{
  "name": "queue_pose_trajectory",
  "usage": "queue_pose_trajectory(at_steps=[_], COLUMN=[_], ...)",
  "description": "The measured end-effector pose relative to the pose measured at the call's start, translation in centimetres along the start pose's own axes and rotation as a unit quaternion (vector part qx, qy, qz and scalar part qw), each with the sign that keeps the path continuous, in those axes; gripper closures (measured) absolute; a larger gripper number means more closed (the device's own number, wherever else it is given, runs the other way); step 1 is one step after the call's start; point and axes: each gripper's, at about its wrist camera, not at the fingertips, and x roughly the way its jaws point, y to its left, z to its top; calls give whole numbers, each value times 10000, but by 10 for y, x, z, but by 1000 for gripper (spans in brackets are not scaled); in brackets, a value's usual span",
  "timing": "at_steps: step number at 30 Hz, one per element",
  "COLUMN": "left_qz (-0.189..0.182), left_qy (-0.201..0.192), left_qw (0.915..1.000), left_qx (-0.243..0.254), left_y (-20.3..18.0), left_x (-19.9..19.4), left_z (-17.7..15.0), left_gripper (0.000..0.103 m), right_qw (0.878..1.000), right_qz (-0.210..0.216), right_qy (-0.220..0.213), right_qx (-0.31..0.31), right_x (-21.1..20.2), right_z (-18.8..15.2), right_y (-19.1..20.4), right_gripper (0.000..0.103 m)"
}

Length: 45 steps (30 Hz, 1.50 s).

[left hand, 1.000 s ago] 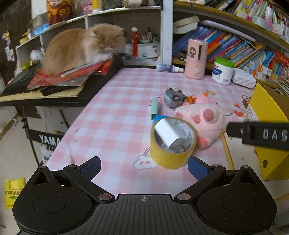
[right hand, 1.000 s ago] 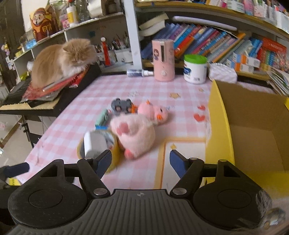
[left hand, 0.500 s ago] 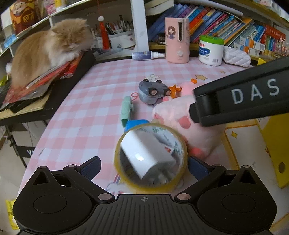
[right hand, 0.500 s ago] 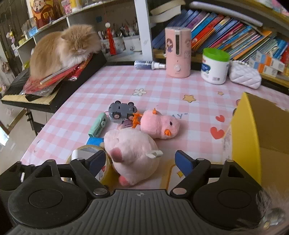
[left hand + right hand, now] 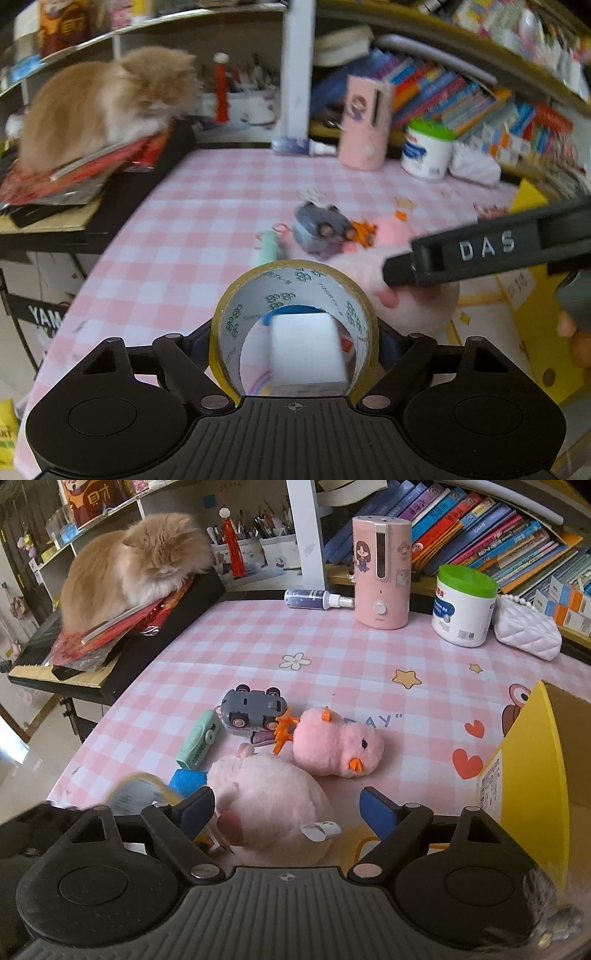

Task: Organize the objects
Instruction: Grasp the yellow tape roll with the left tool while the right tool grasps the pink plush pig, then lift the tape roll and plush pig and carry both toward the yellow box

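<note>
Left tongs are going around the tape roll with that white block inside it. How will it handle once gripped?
The tape roll looks stiff, so it should hold shape as the left tongs close. The loose white block inside may drop out. Standing on edge, it could roll if nudged.

My left-wrist view is smeared: the cat (image 5: 107,107) and book spines (image 5: 461,99) are unreadable. The tape roll (image 5: 293,325) hides my left gripper's (image 5: 293,338) pads, so I cannot see contact. In the right view, the yellow box (image 5: 532,760) runs off the edge, and the tape there is a blur behind my finger.
</note>
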Motion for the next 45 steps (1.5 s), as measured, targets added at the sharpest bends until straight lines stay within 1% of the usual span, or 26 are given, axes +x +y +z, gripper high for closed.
queue_pose_trajectory(at_steps=[5, 9, 11, 12, 13, 16, 18, 20, 24, 28, 33, 38, 45], left_qz=[-4, 2, 2, 1, 4, -48, -97, -143, -256, -404, -538, -654, -686], left_qy=[-130, -214, -290, -351, -425, -625, -720, -758, -784, -895, -933, -993, -841], left_qw=[9990, 9983, 9979, 9976, 9973, 9959, 9951, 9947, 9940, 9928, 9922, 9914, 9929], left_qx=[-436, -547, -583, -594, -603, -651, -674, -684, -719, -687, -628, -554, -478], left_y=[22, 25, 26, 27, 27, 28, 27, 26, 22, 20, 18, 15, 16], left_x=[-15, -29, -35, -40, -44, -56, -63, -68, -81, -94, -106, -120, -138], left_z=[-2, -3, -2, -2, -1, 4, 7, 9, 10, 6, -4, -14, -36], left_gripper=[19, 19, 19, 19, 19, 19, 19, 19, 19, 19, 19, 19, 19], right_qw=[9999, 9994, 9989, 9987, 9989, 9991, 9991, 9982, 9966, 9948, 9938, 9931, 9937], right_qz=[75, 54, 2, 25, 32, 18, 132, 142, -20, -159, -405, -570, -679], right_qy=[115, 249, 306, 302, 223, -30, -288, -548, -821, -1011, -1039, -995, -794], right_qx=[-4, -229, -364, -399, -405, -420, -289, -204, -57, -1, 2, 260, 395], right_x=[9, 25, 34, 36, 35, 21, 4, -16, -48, -77, -100, -119, -133], right_z=[2, -1, -4, -5, -7, -6, -3, 0, 1, -12, -38, -70, -105], right_y=[2, 11, 15, 15, 16, 18, 16, 15, 13, 10, 10, 12, 24], right_gripper=[18, 19, 31, 34, 41, 43, 43, 43, 43, 43, 43, 43, 43])
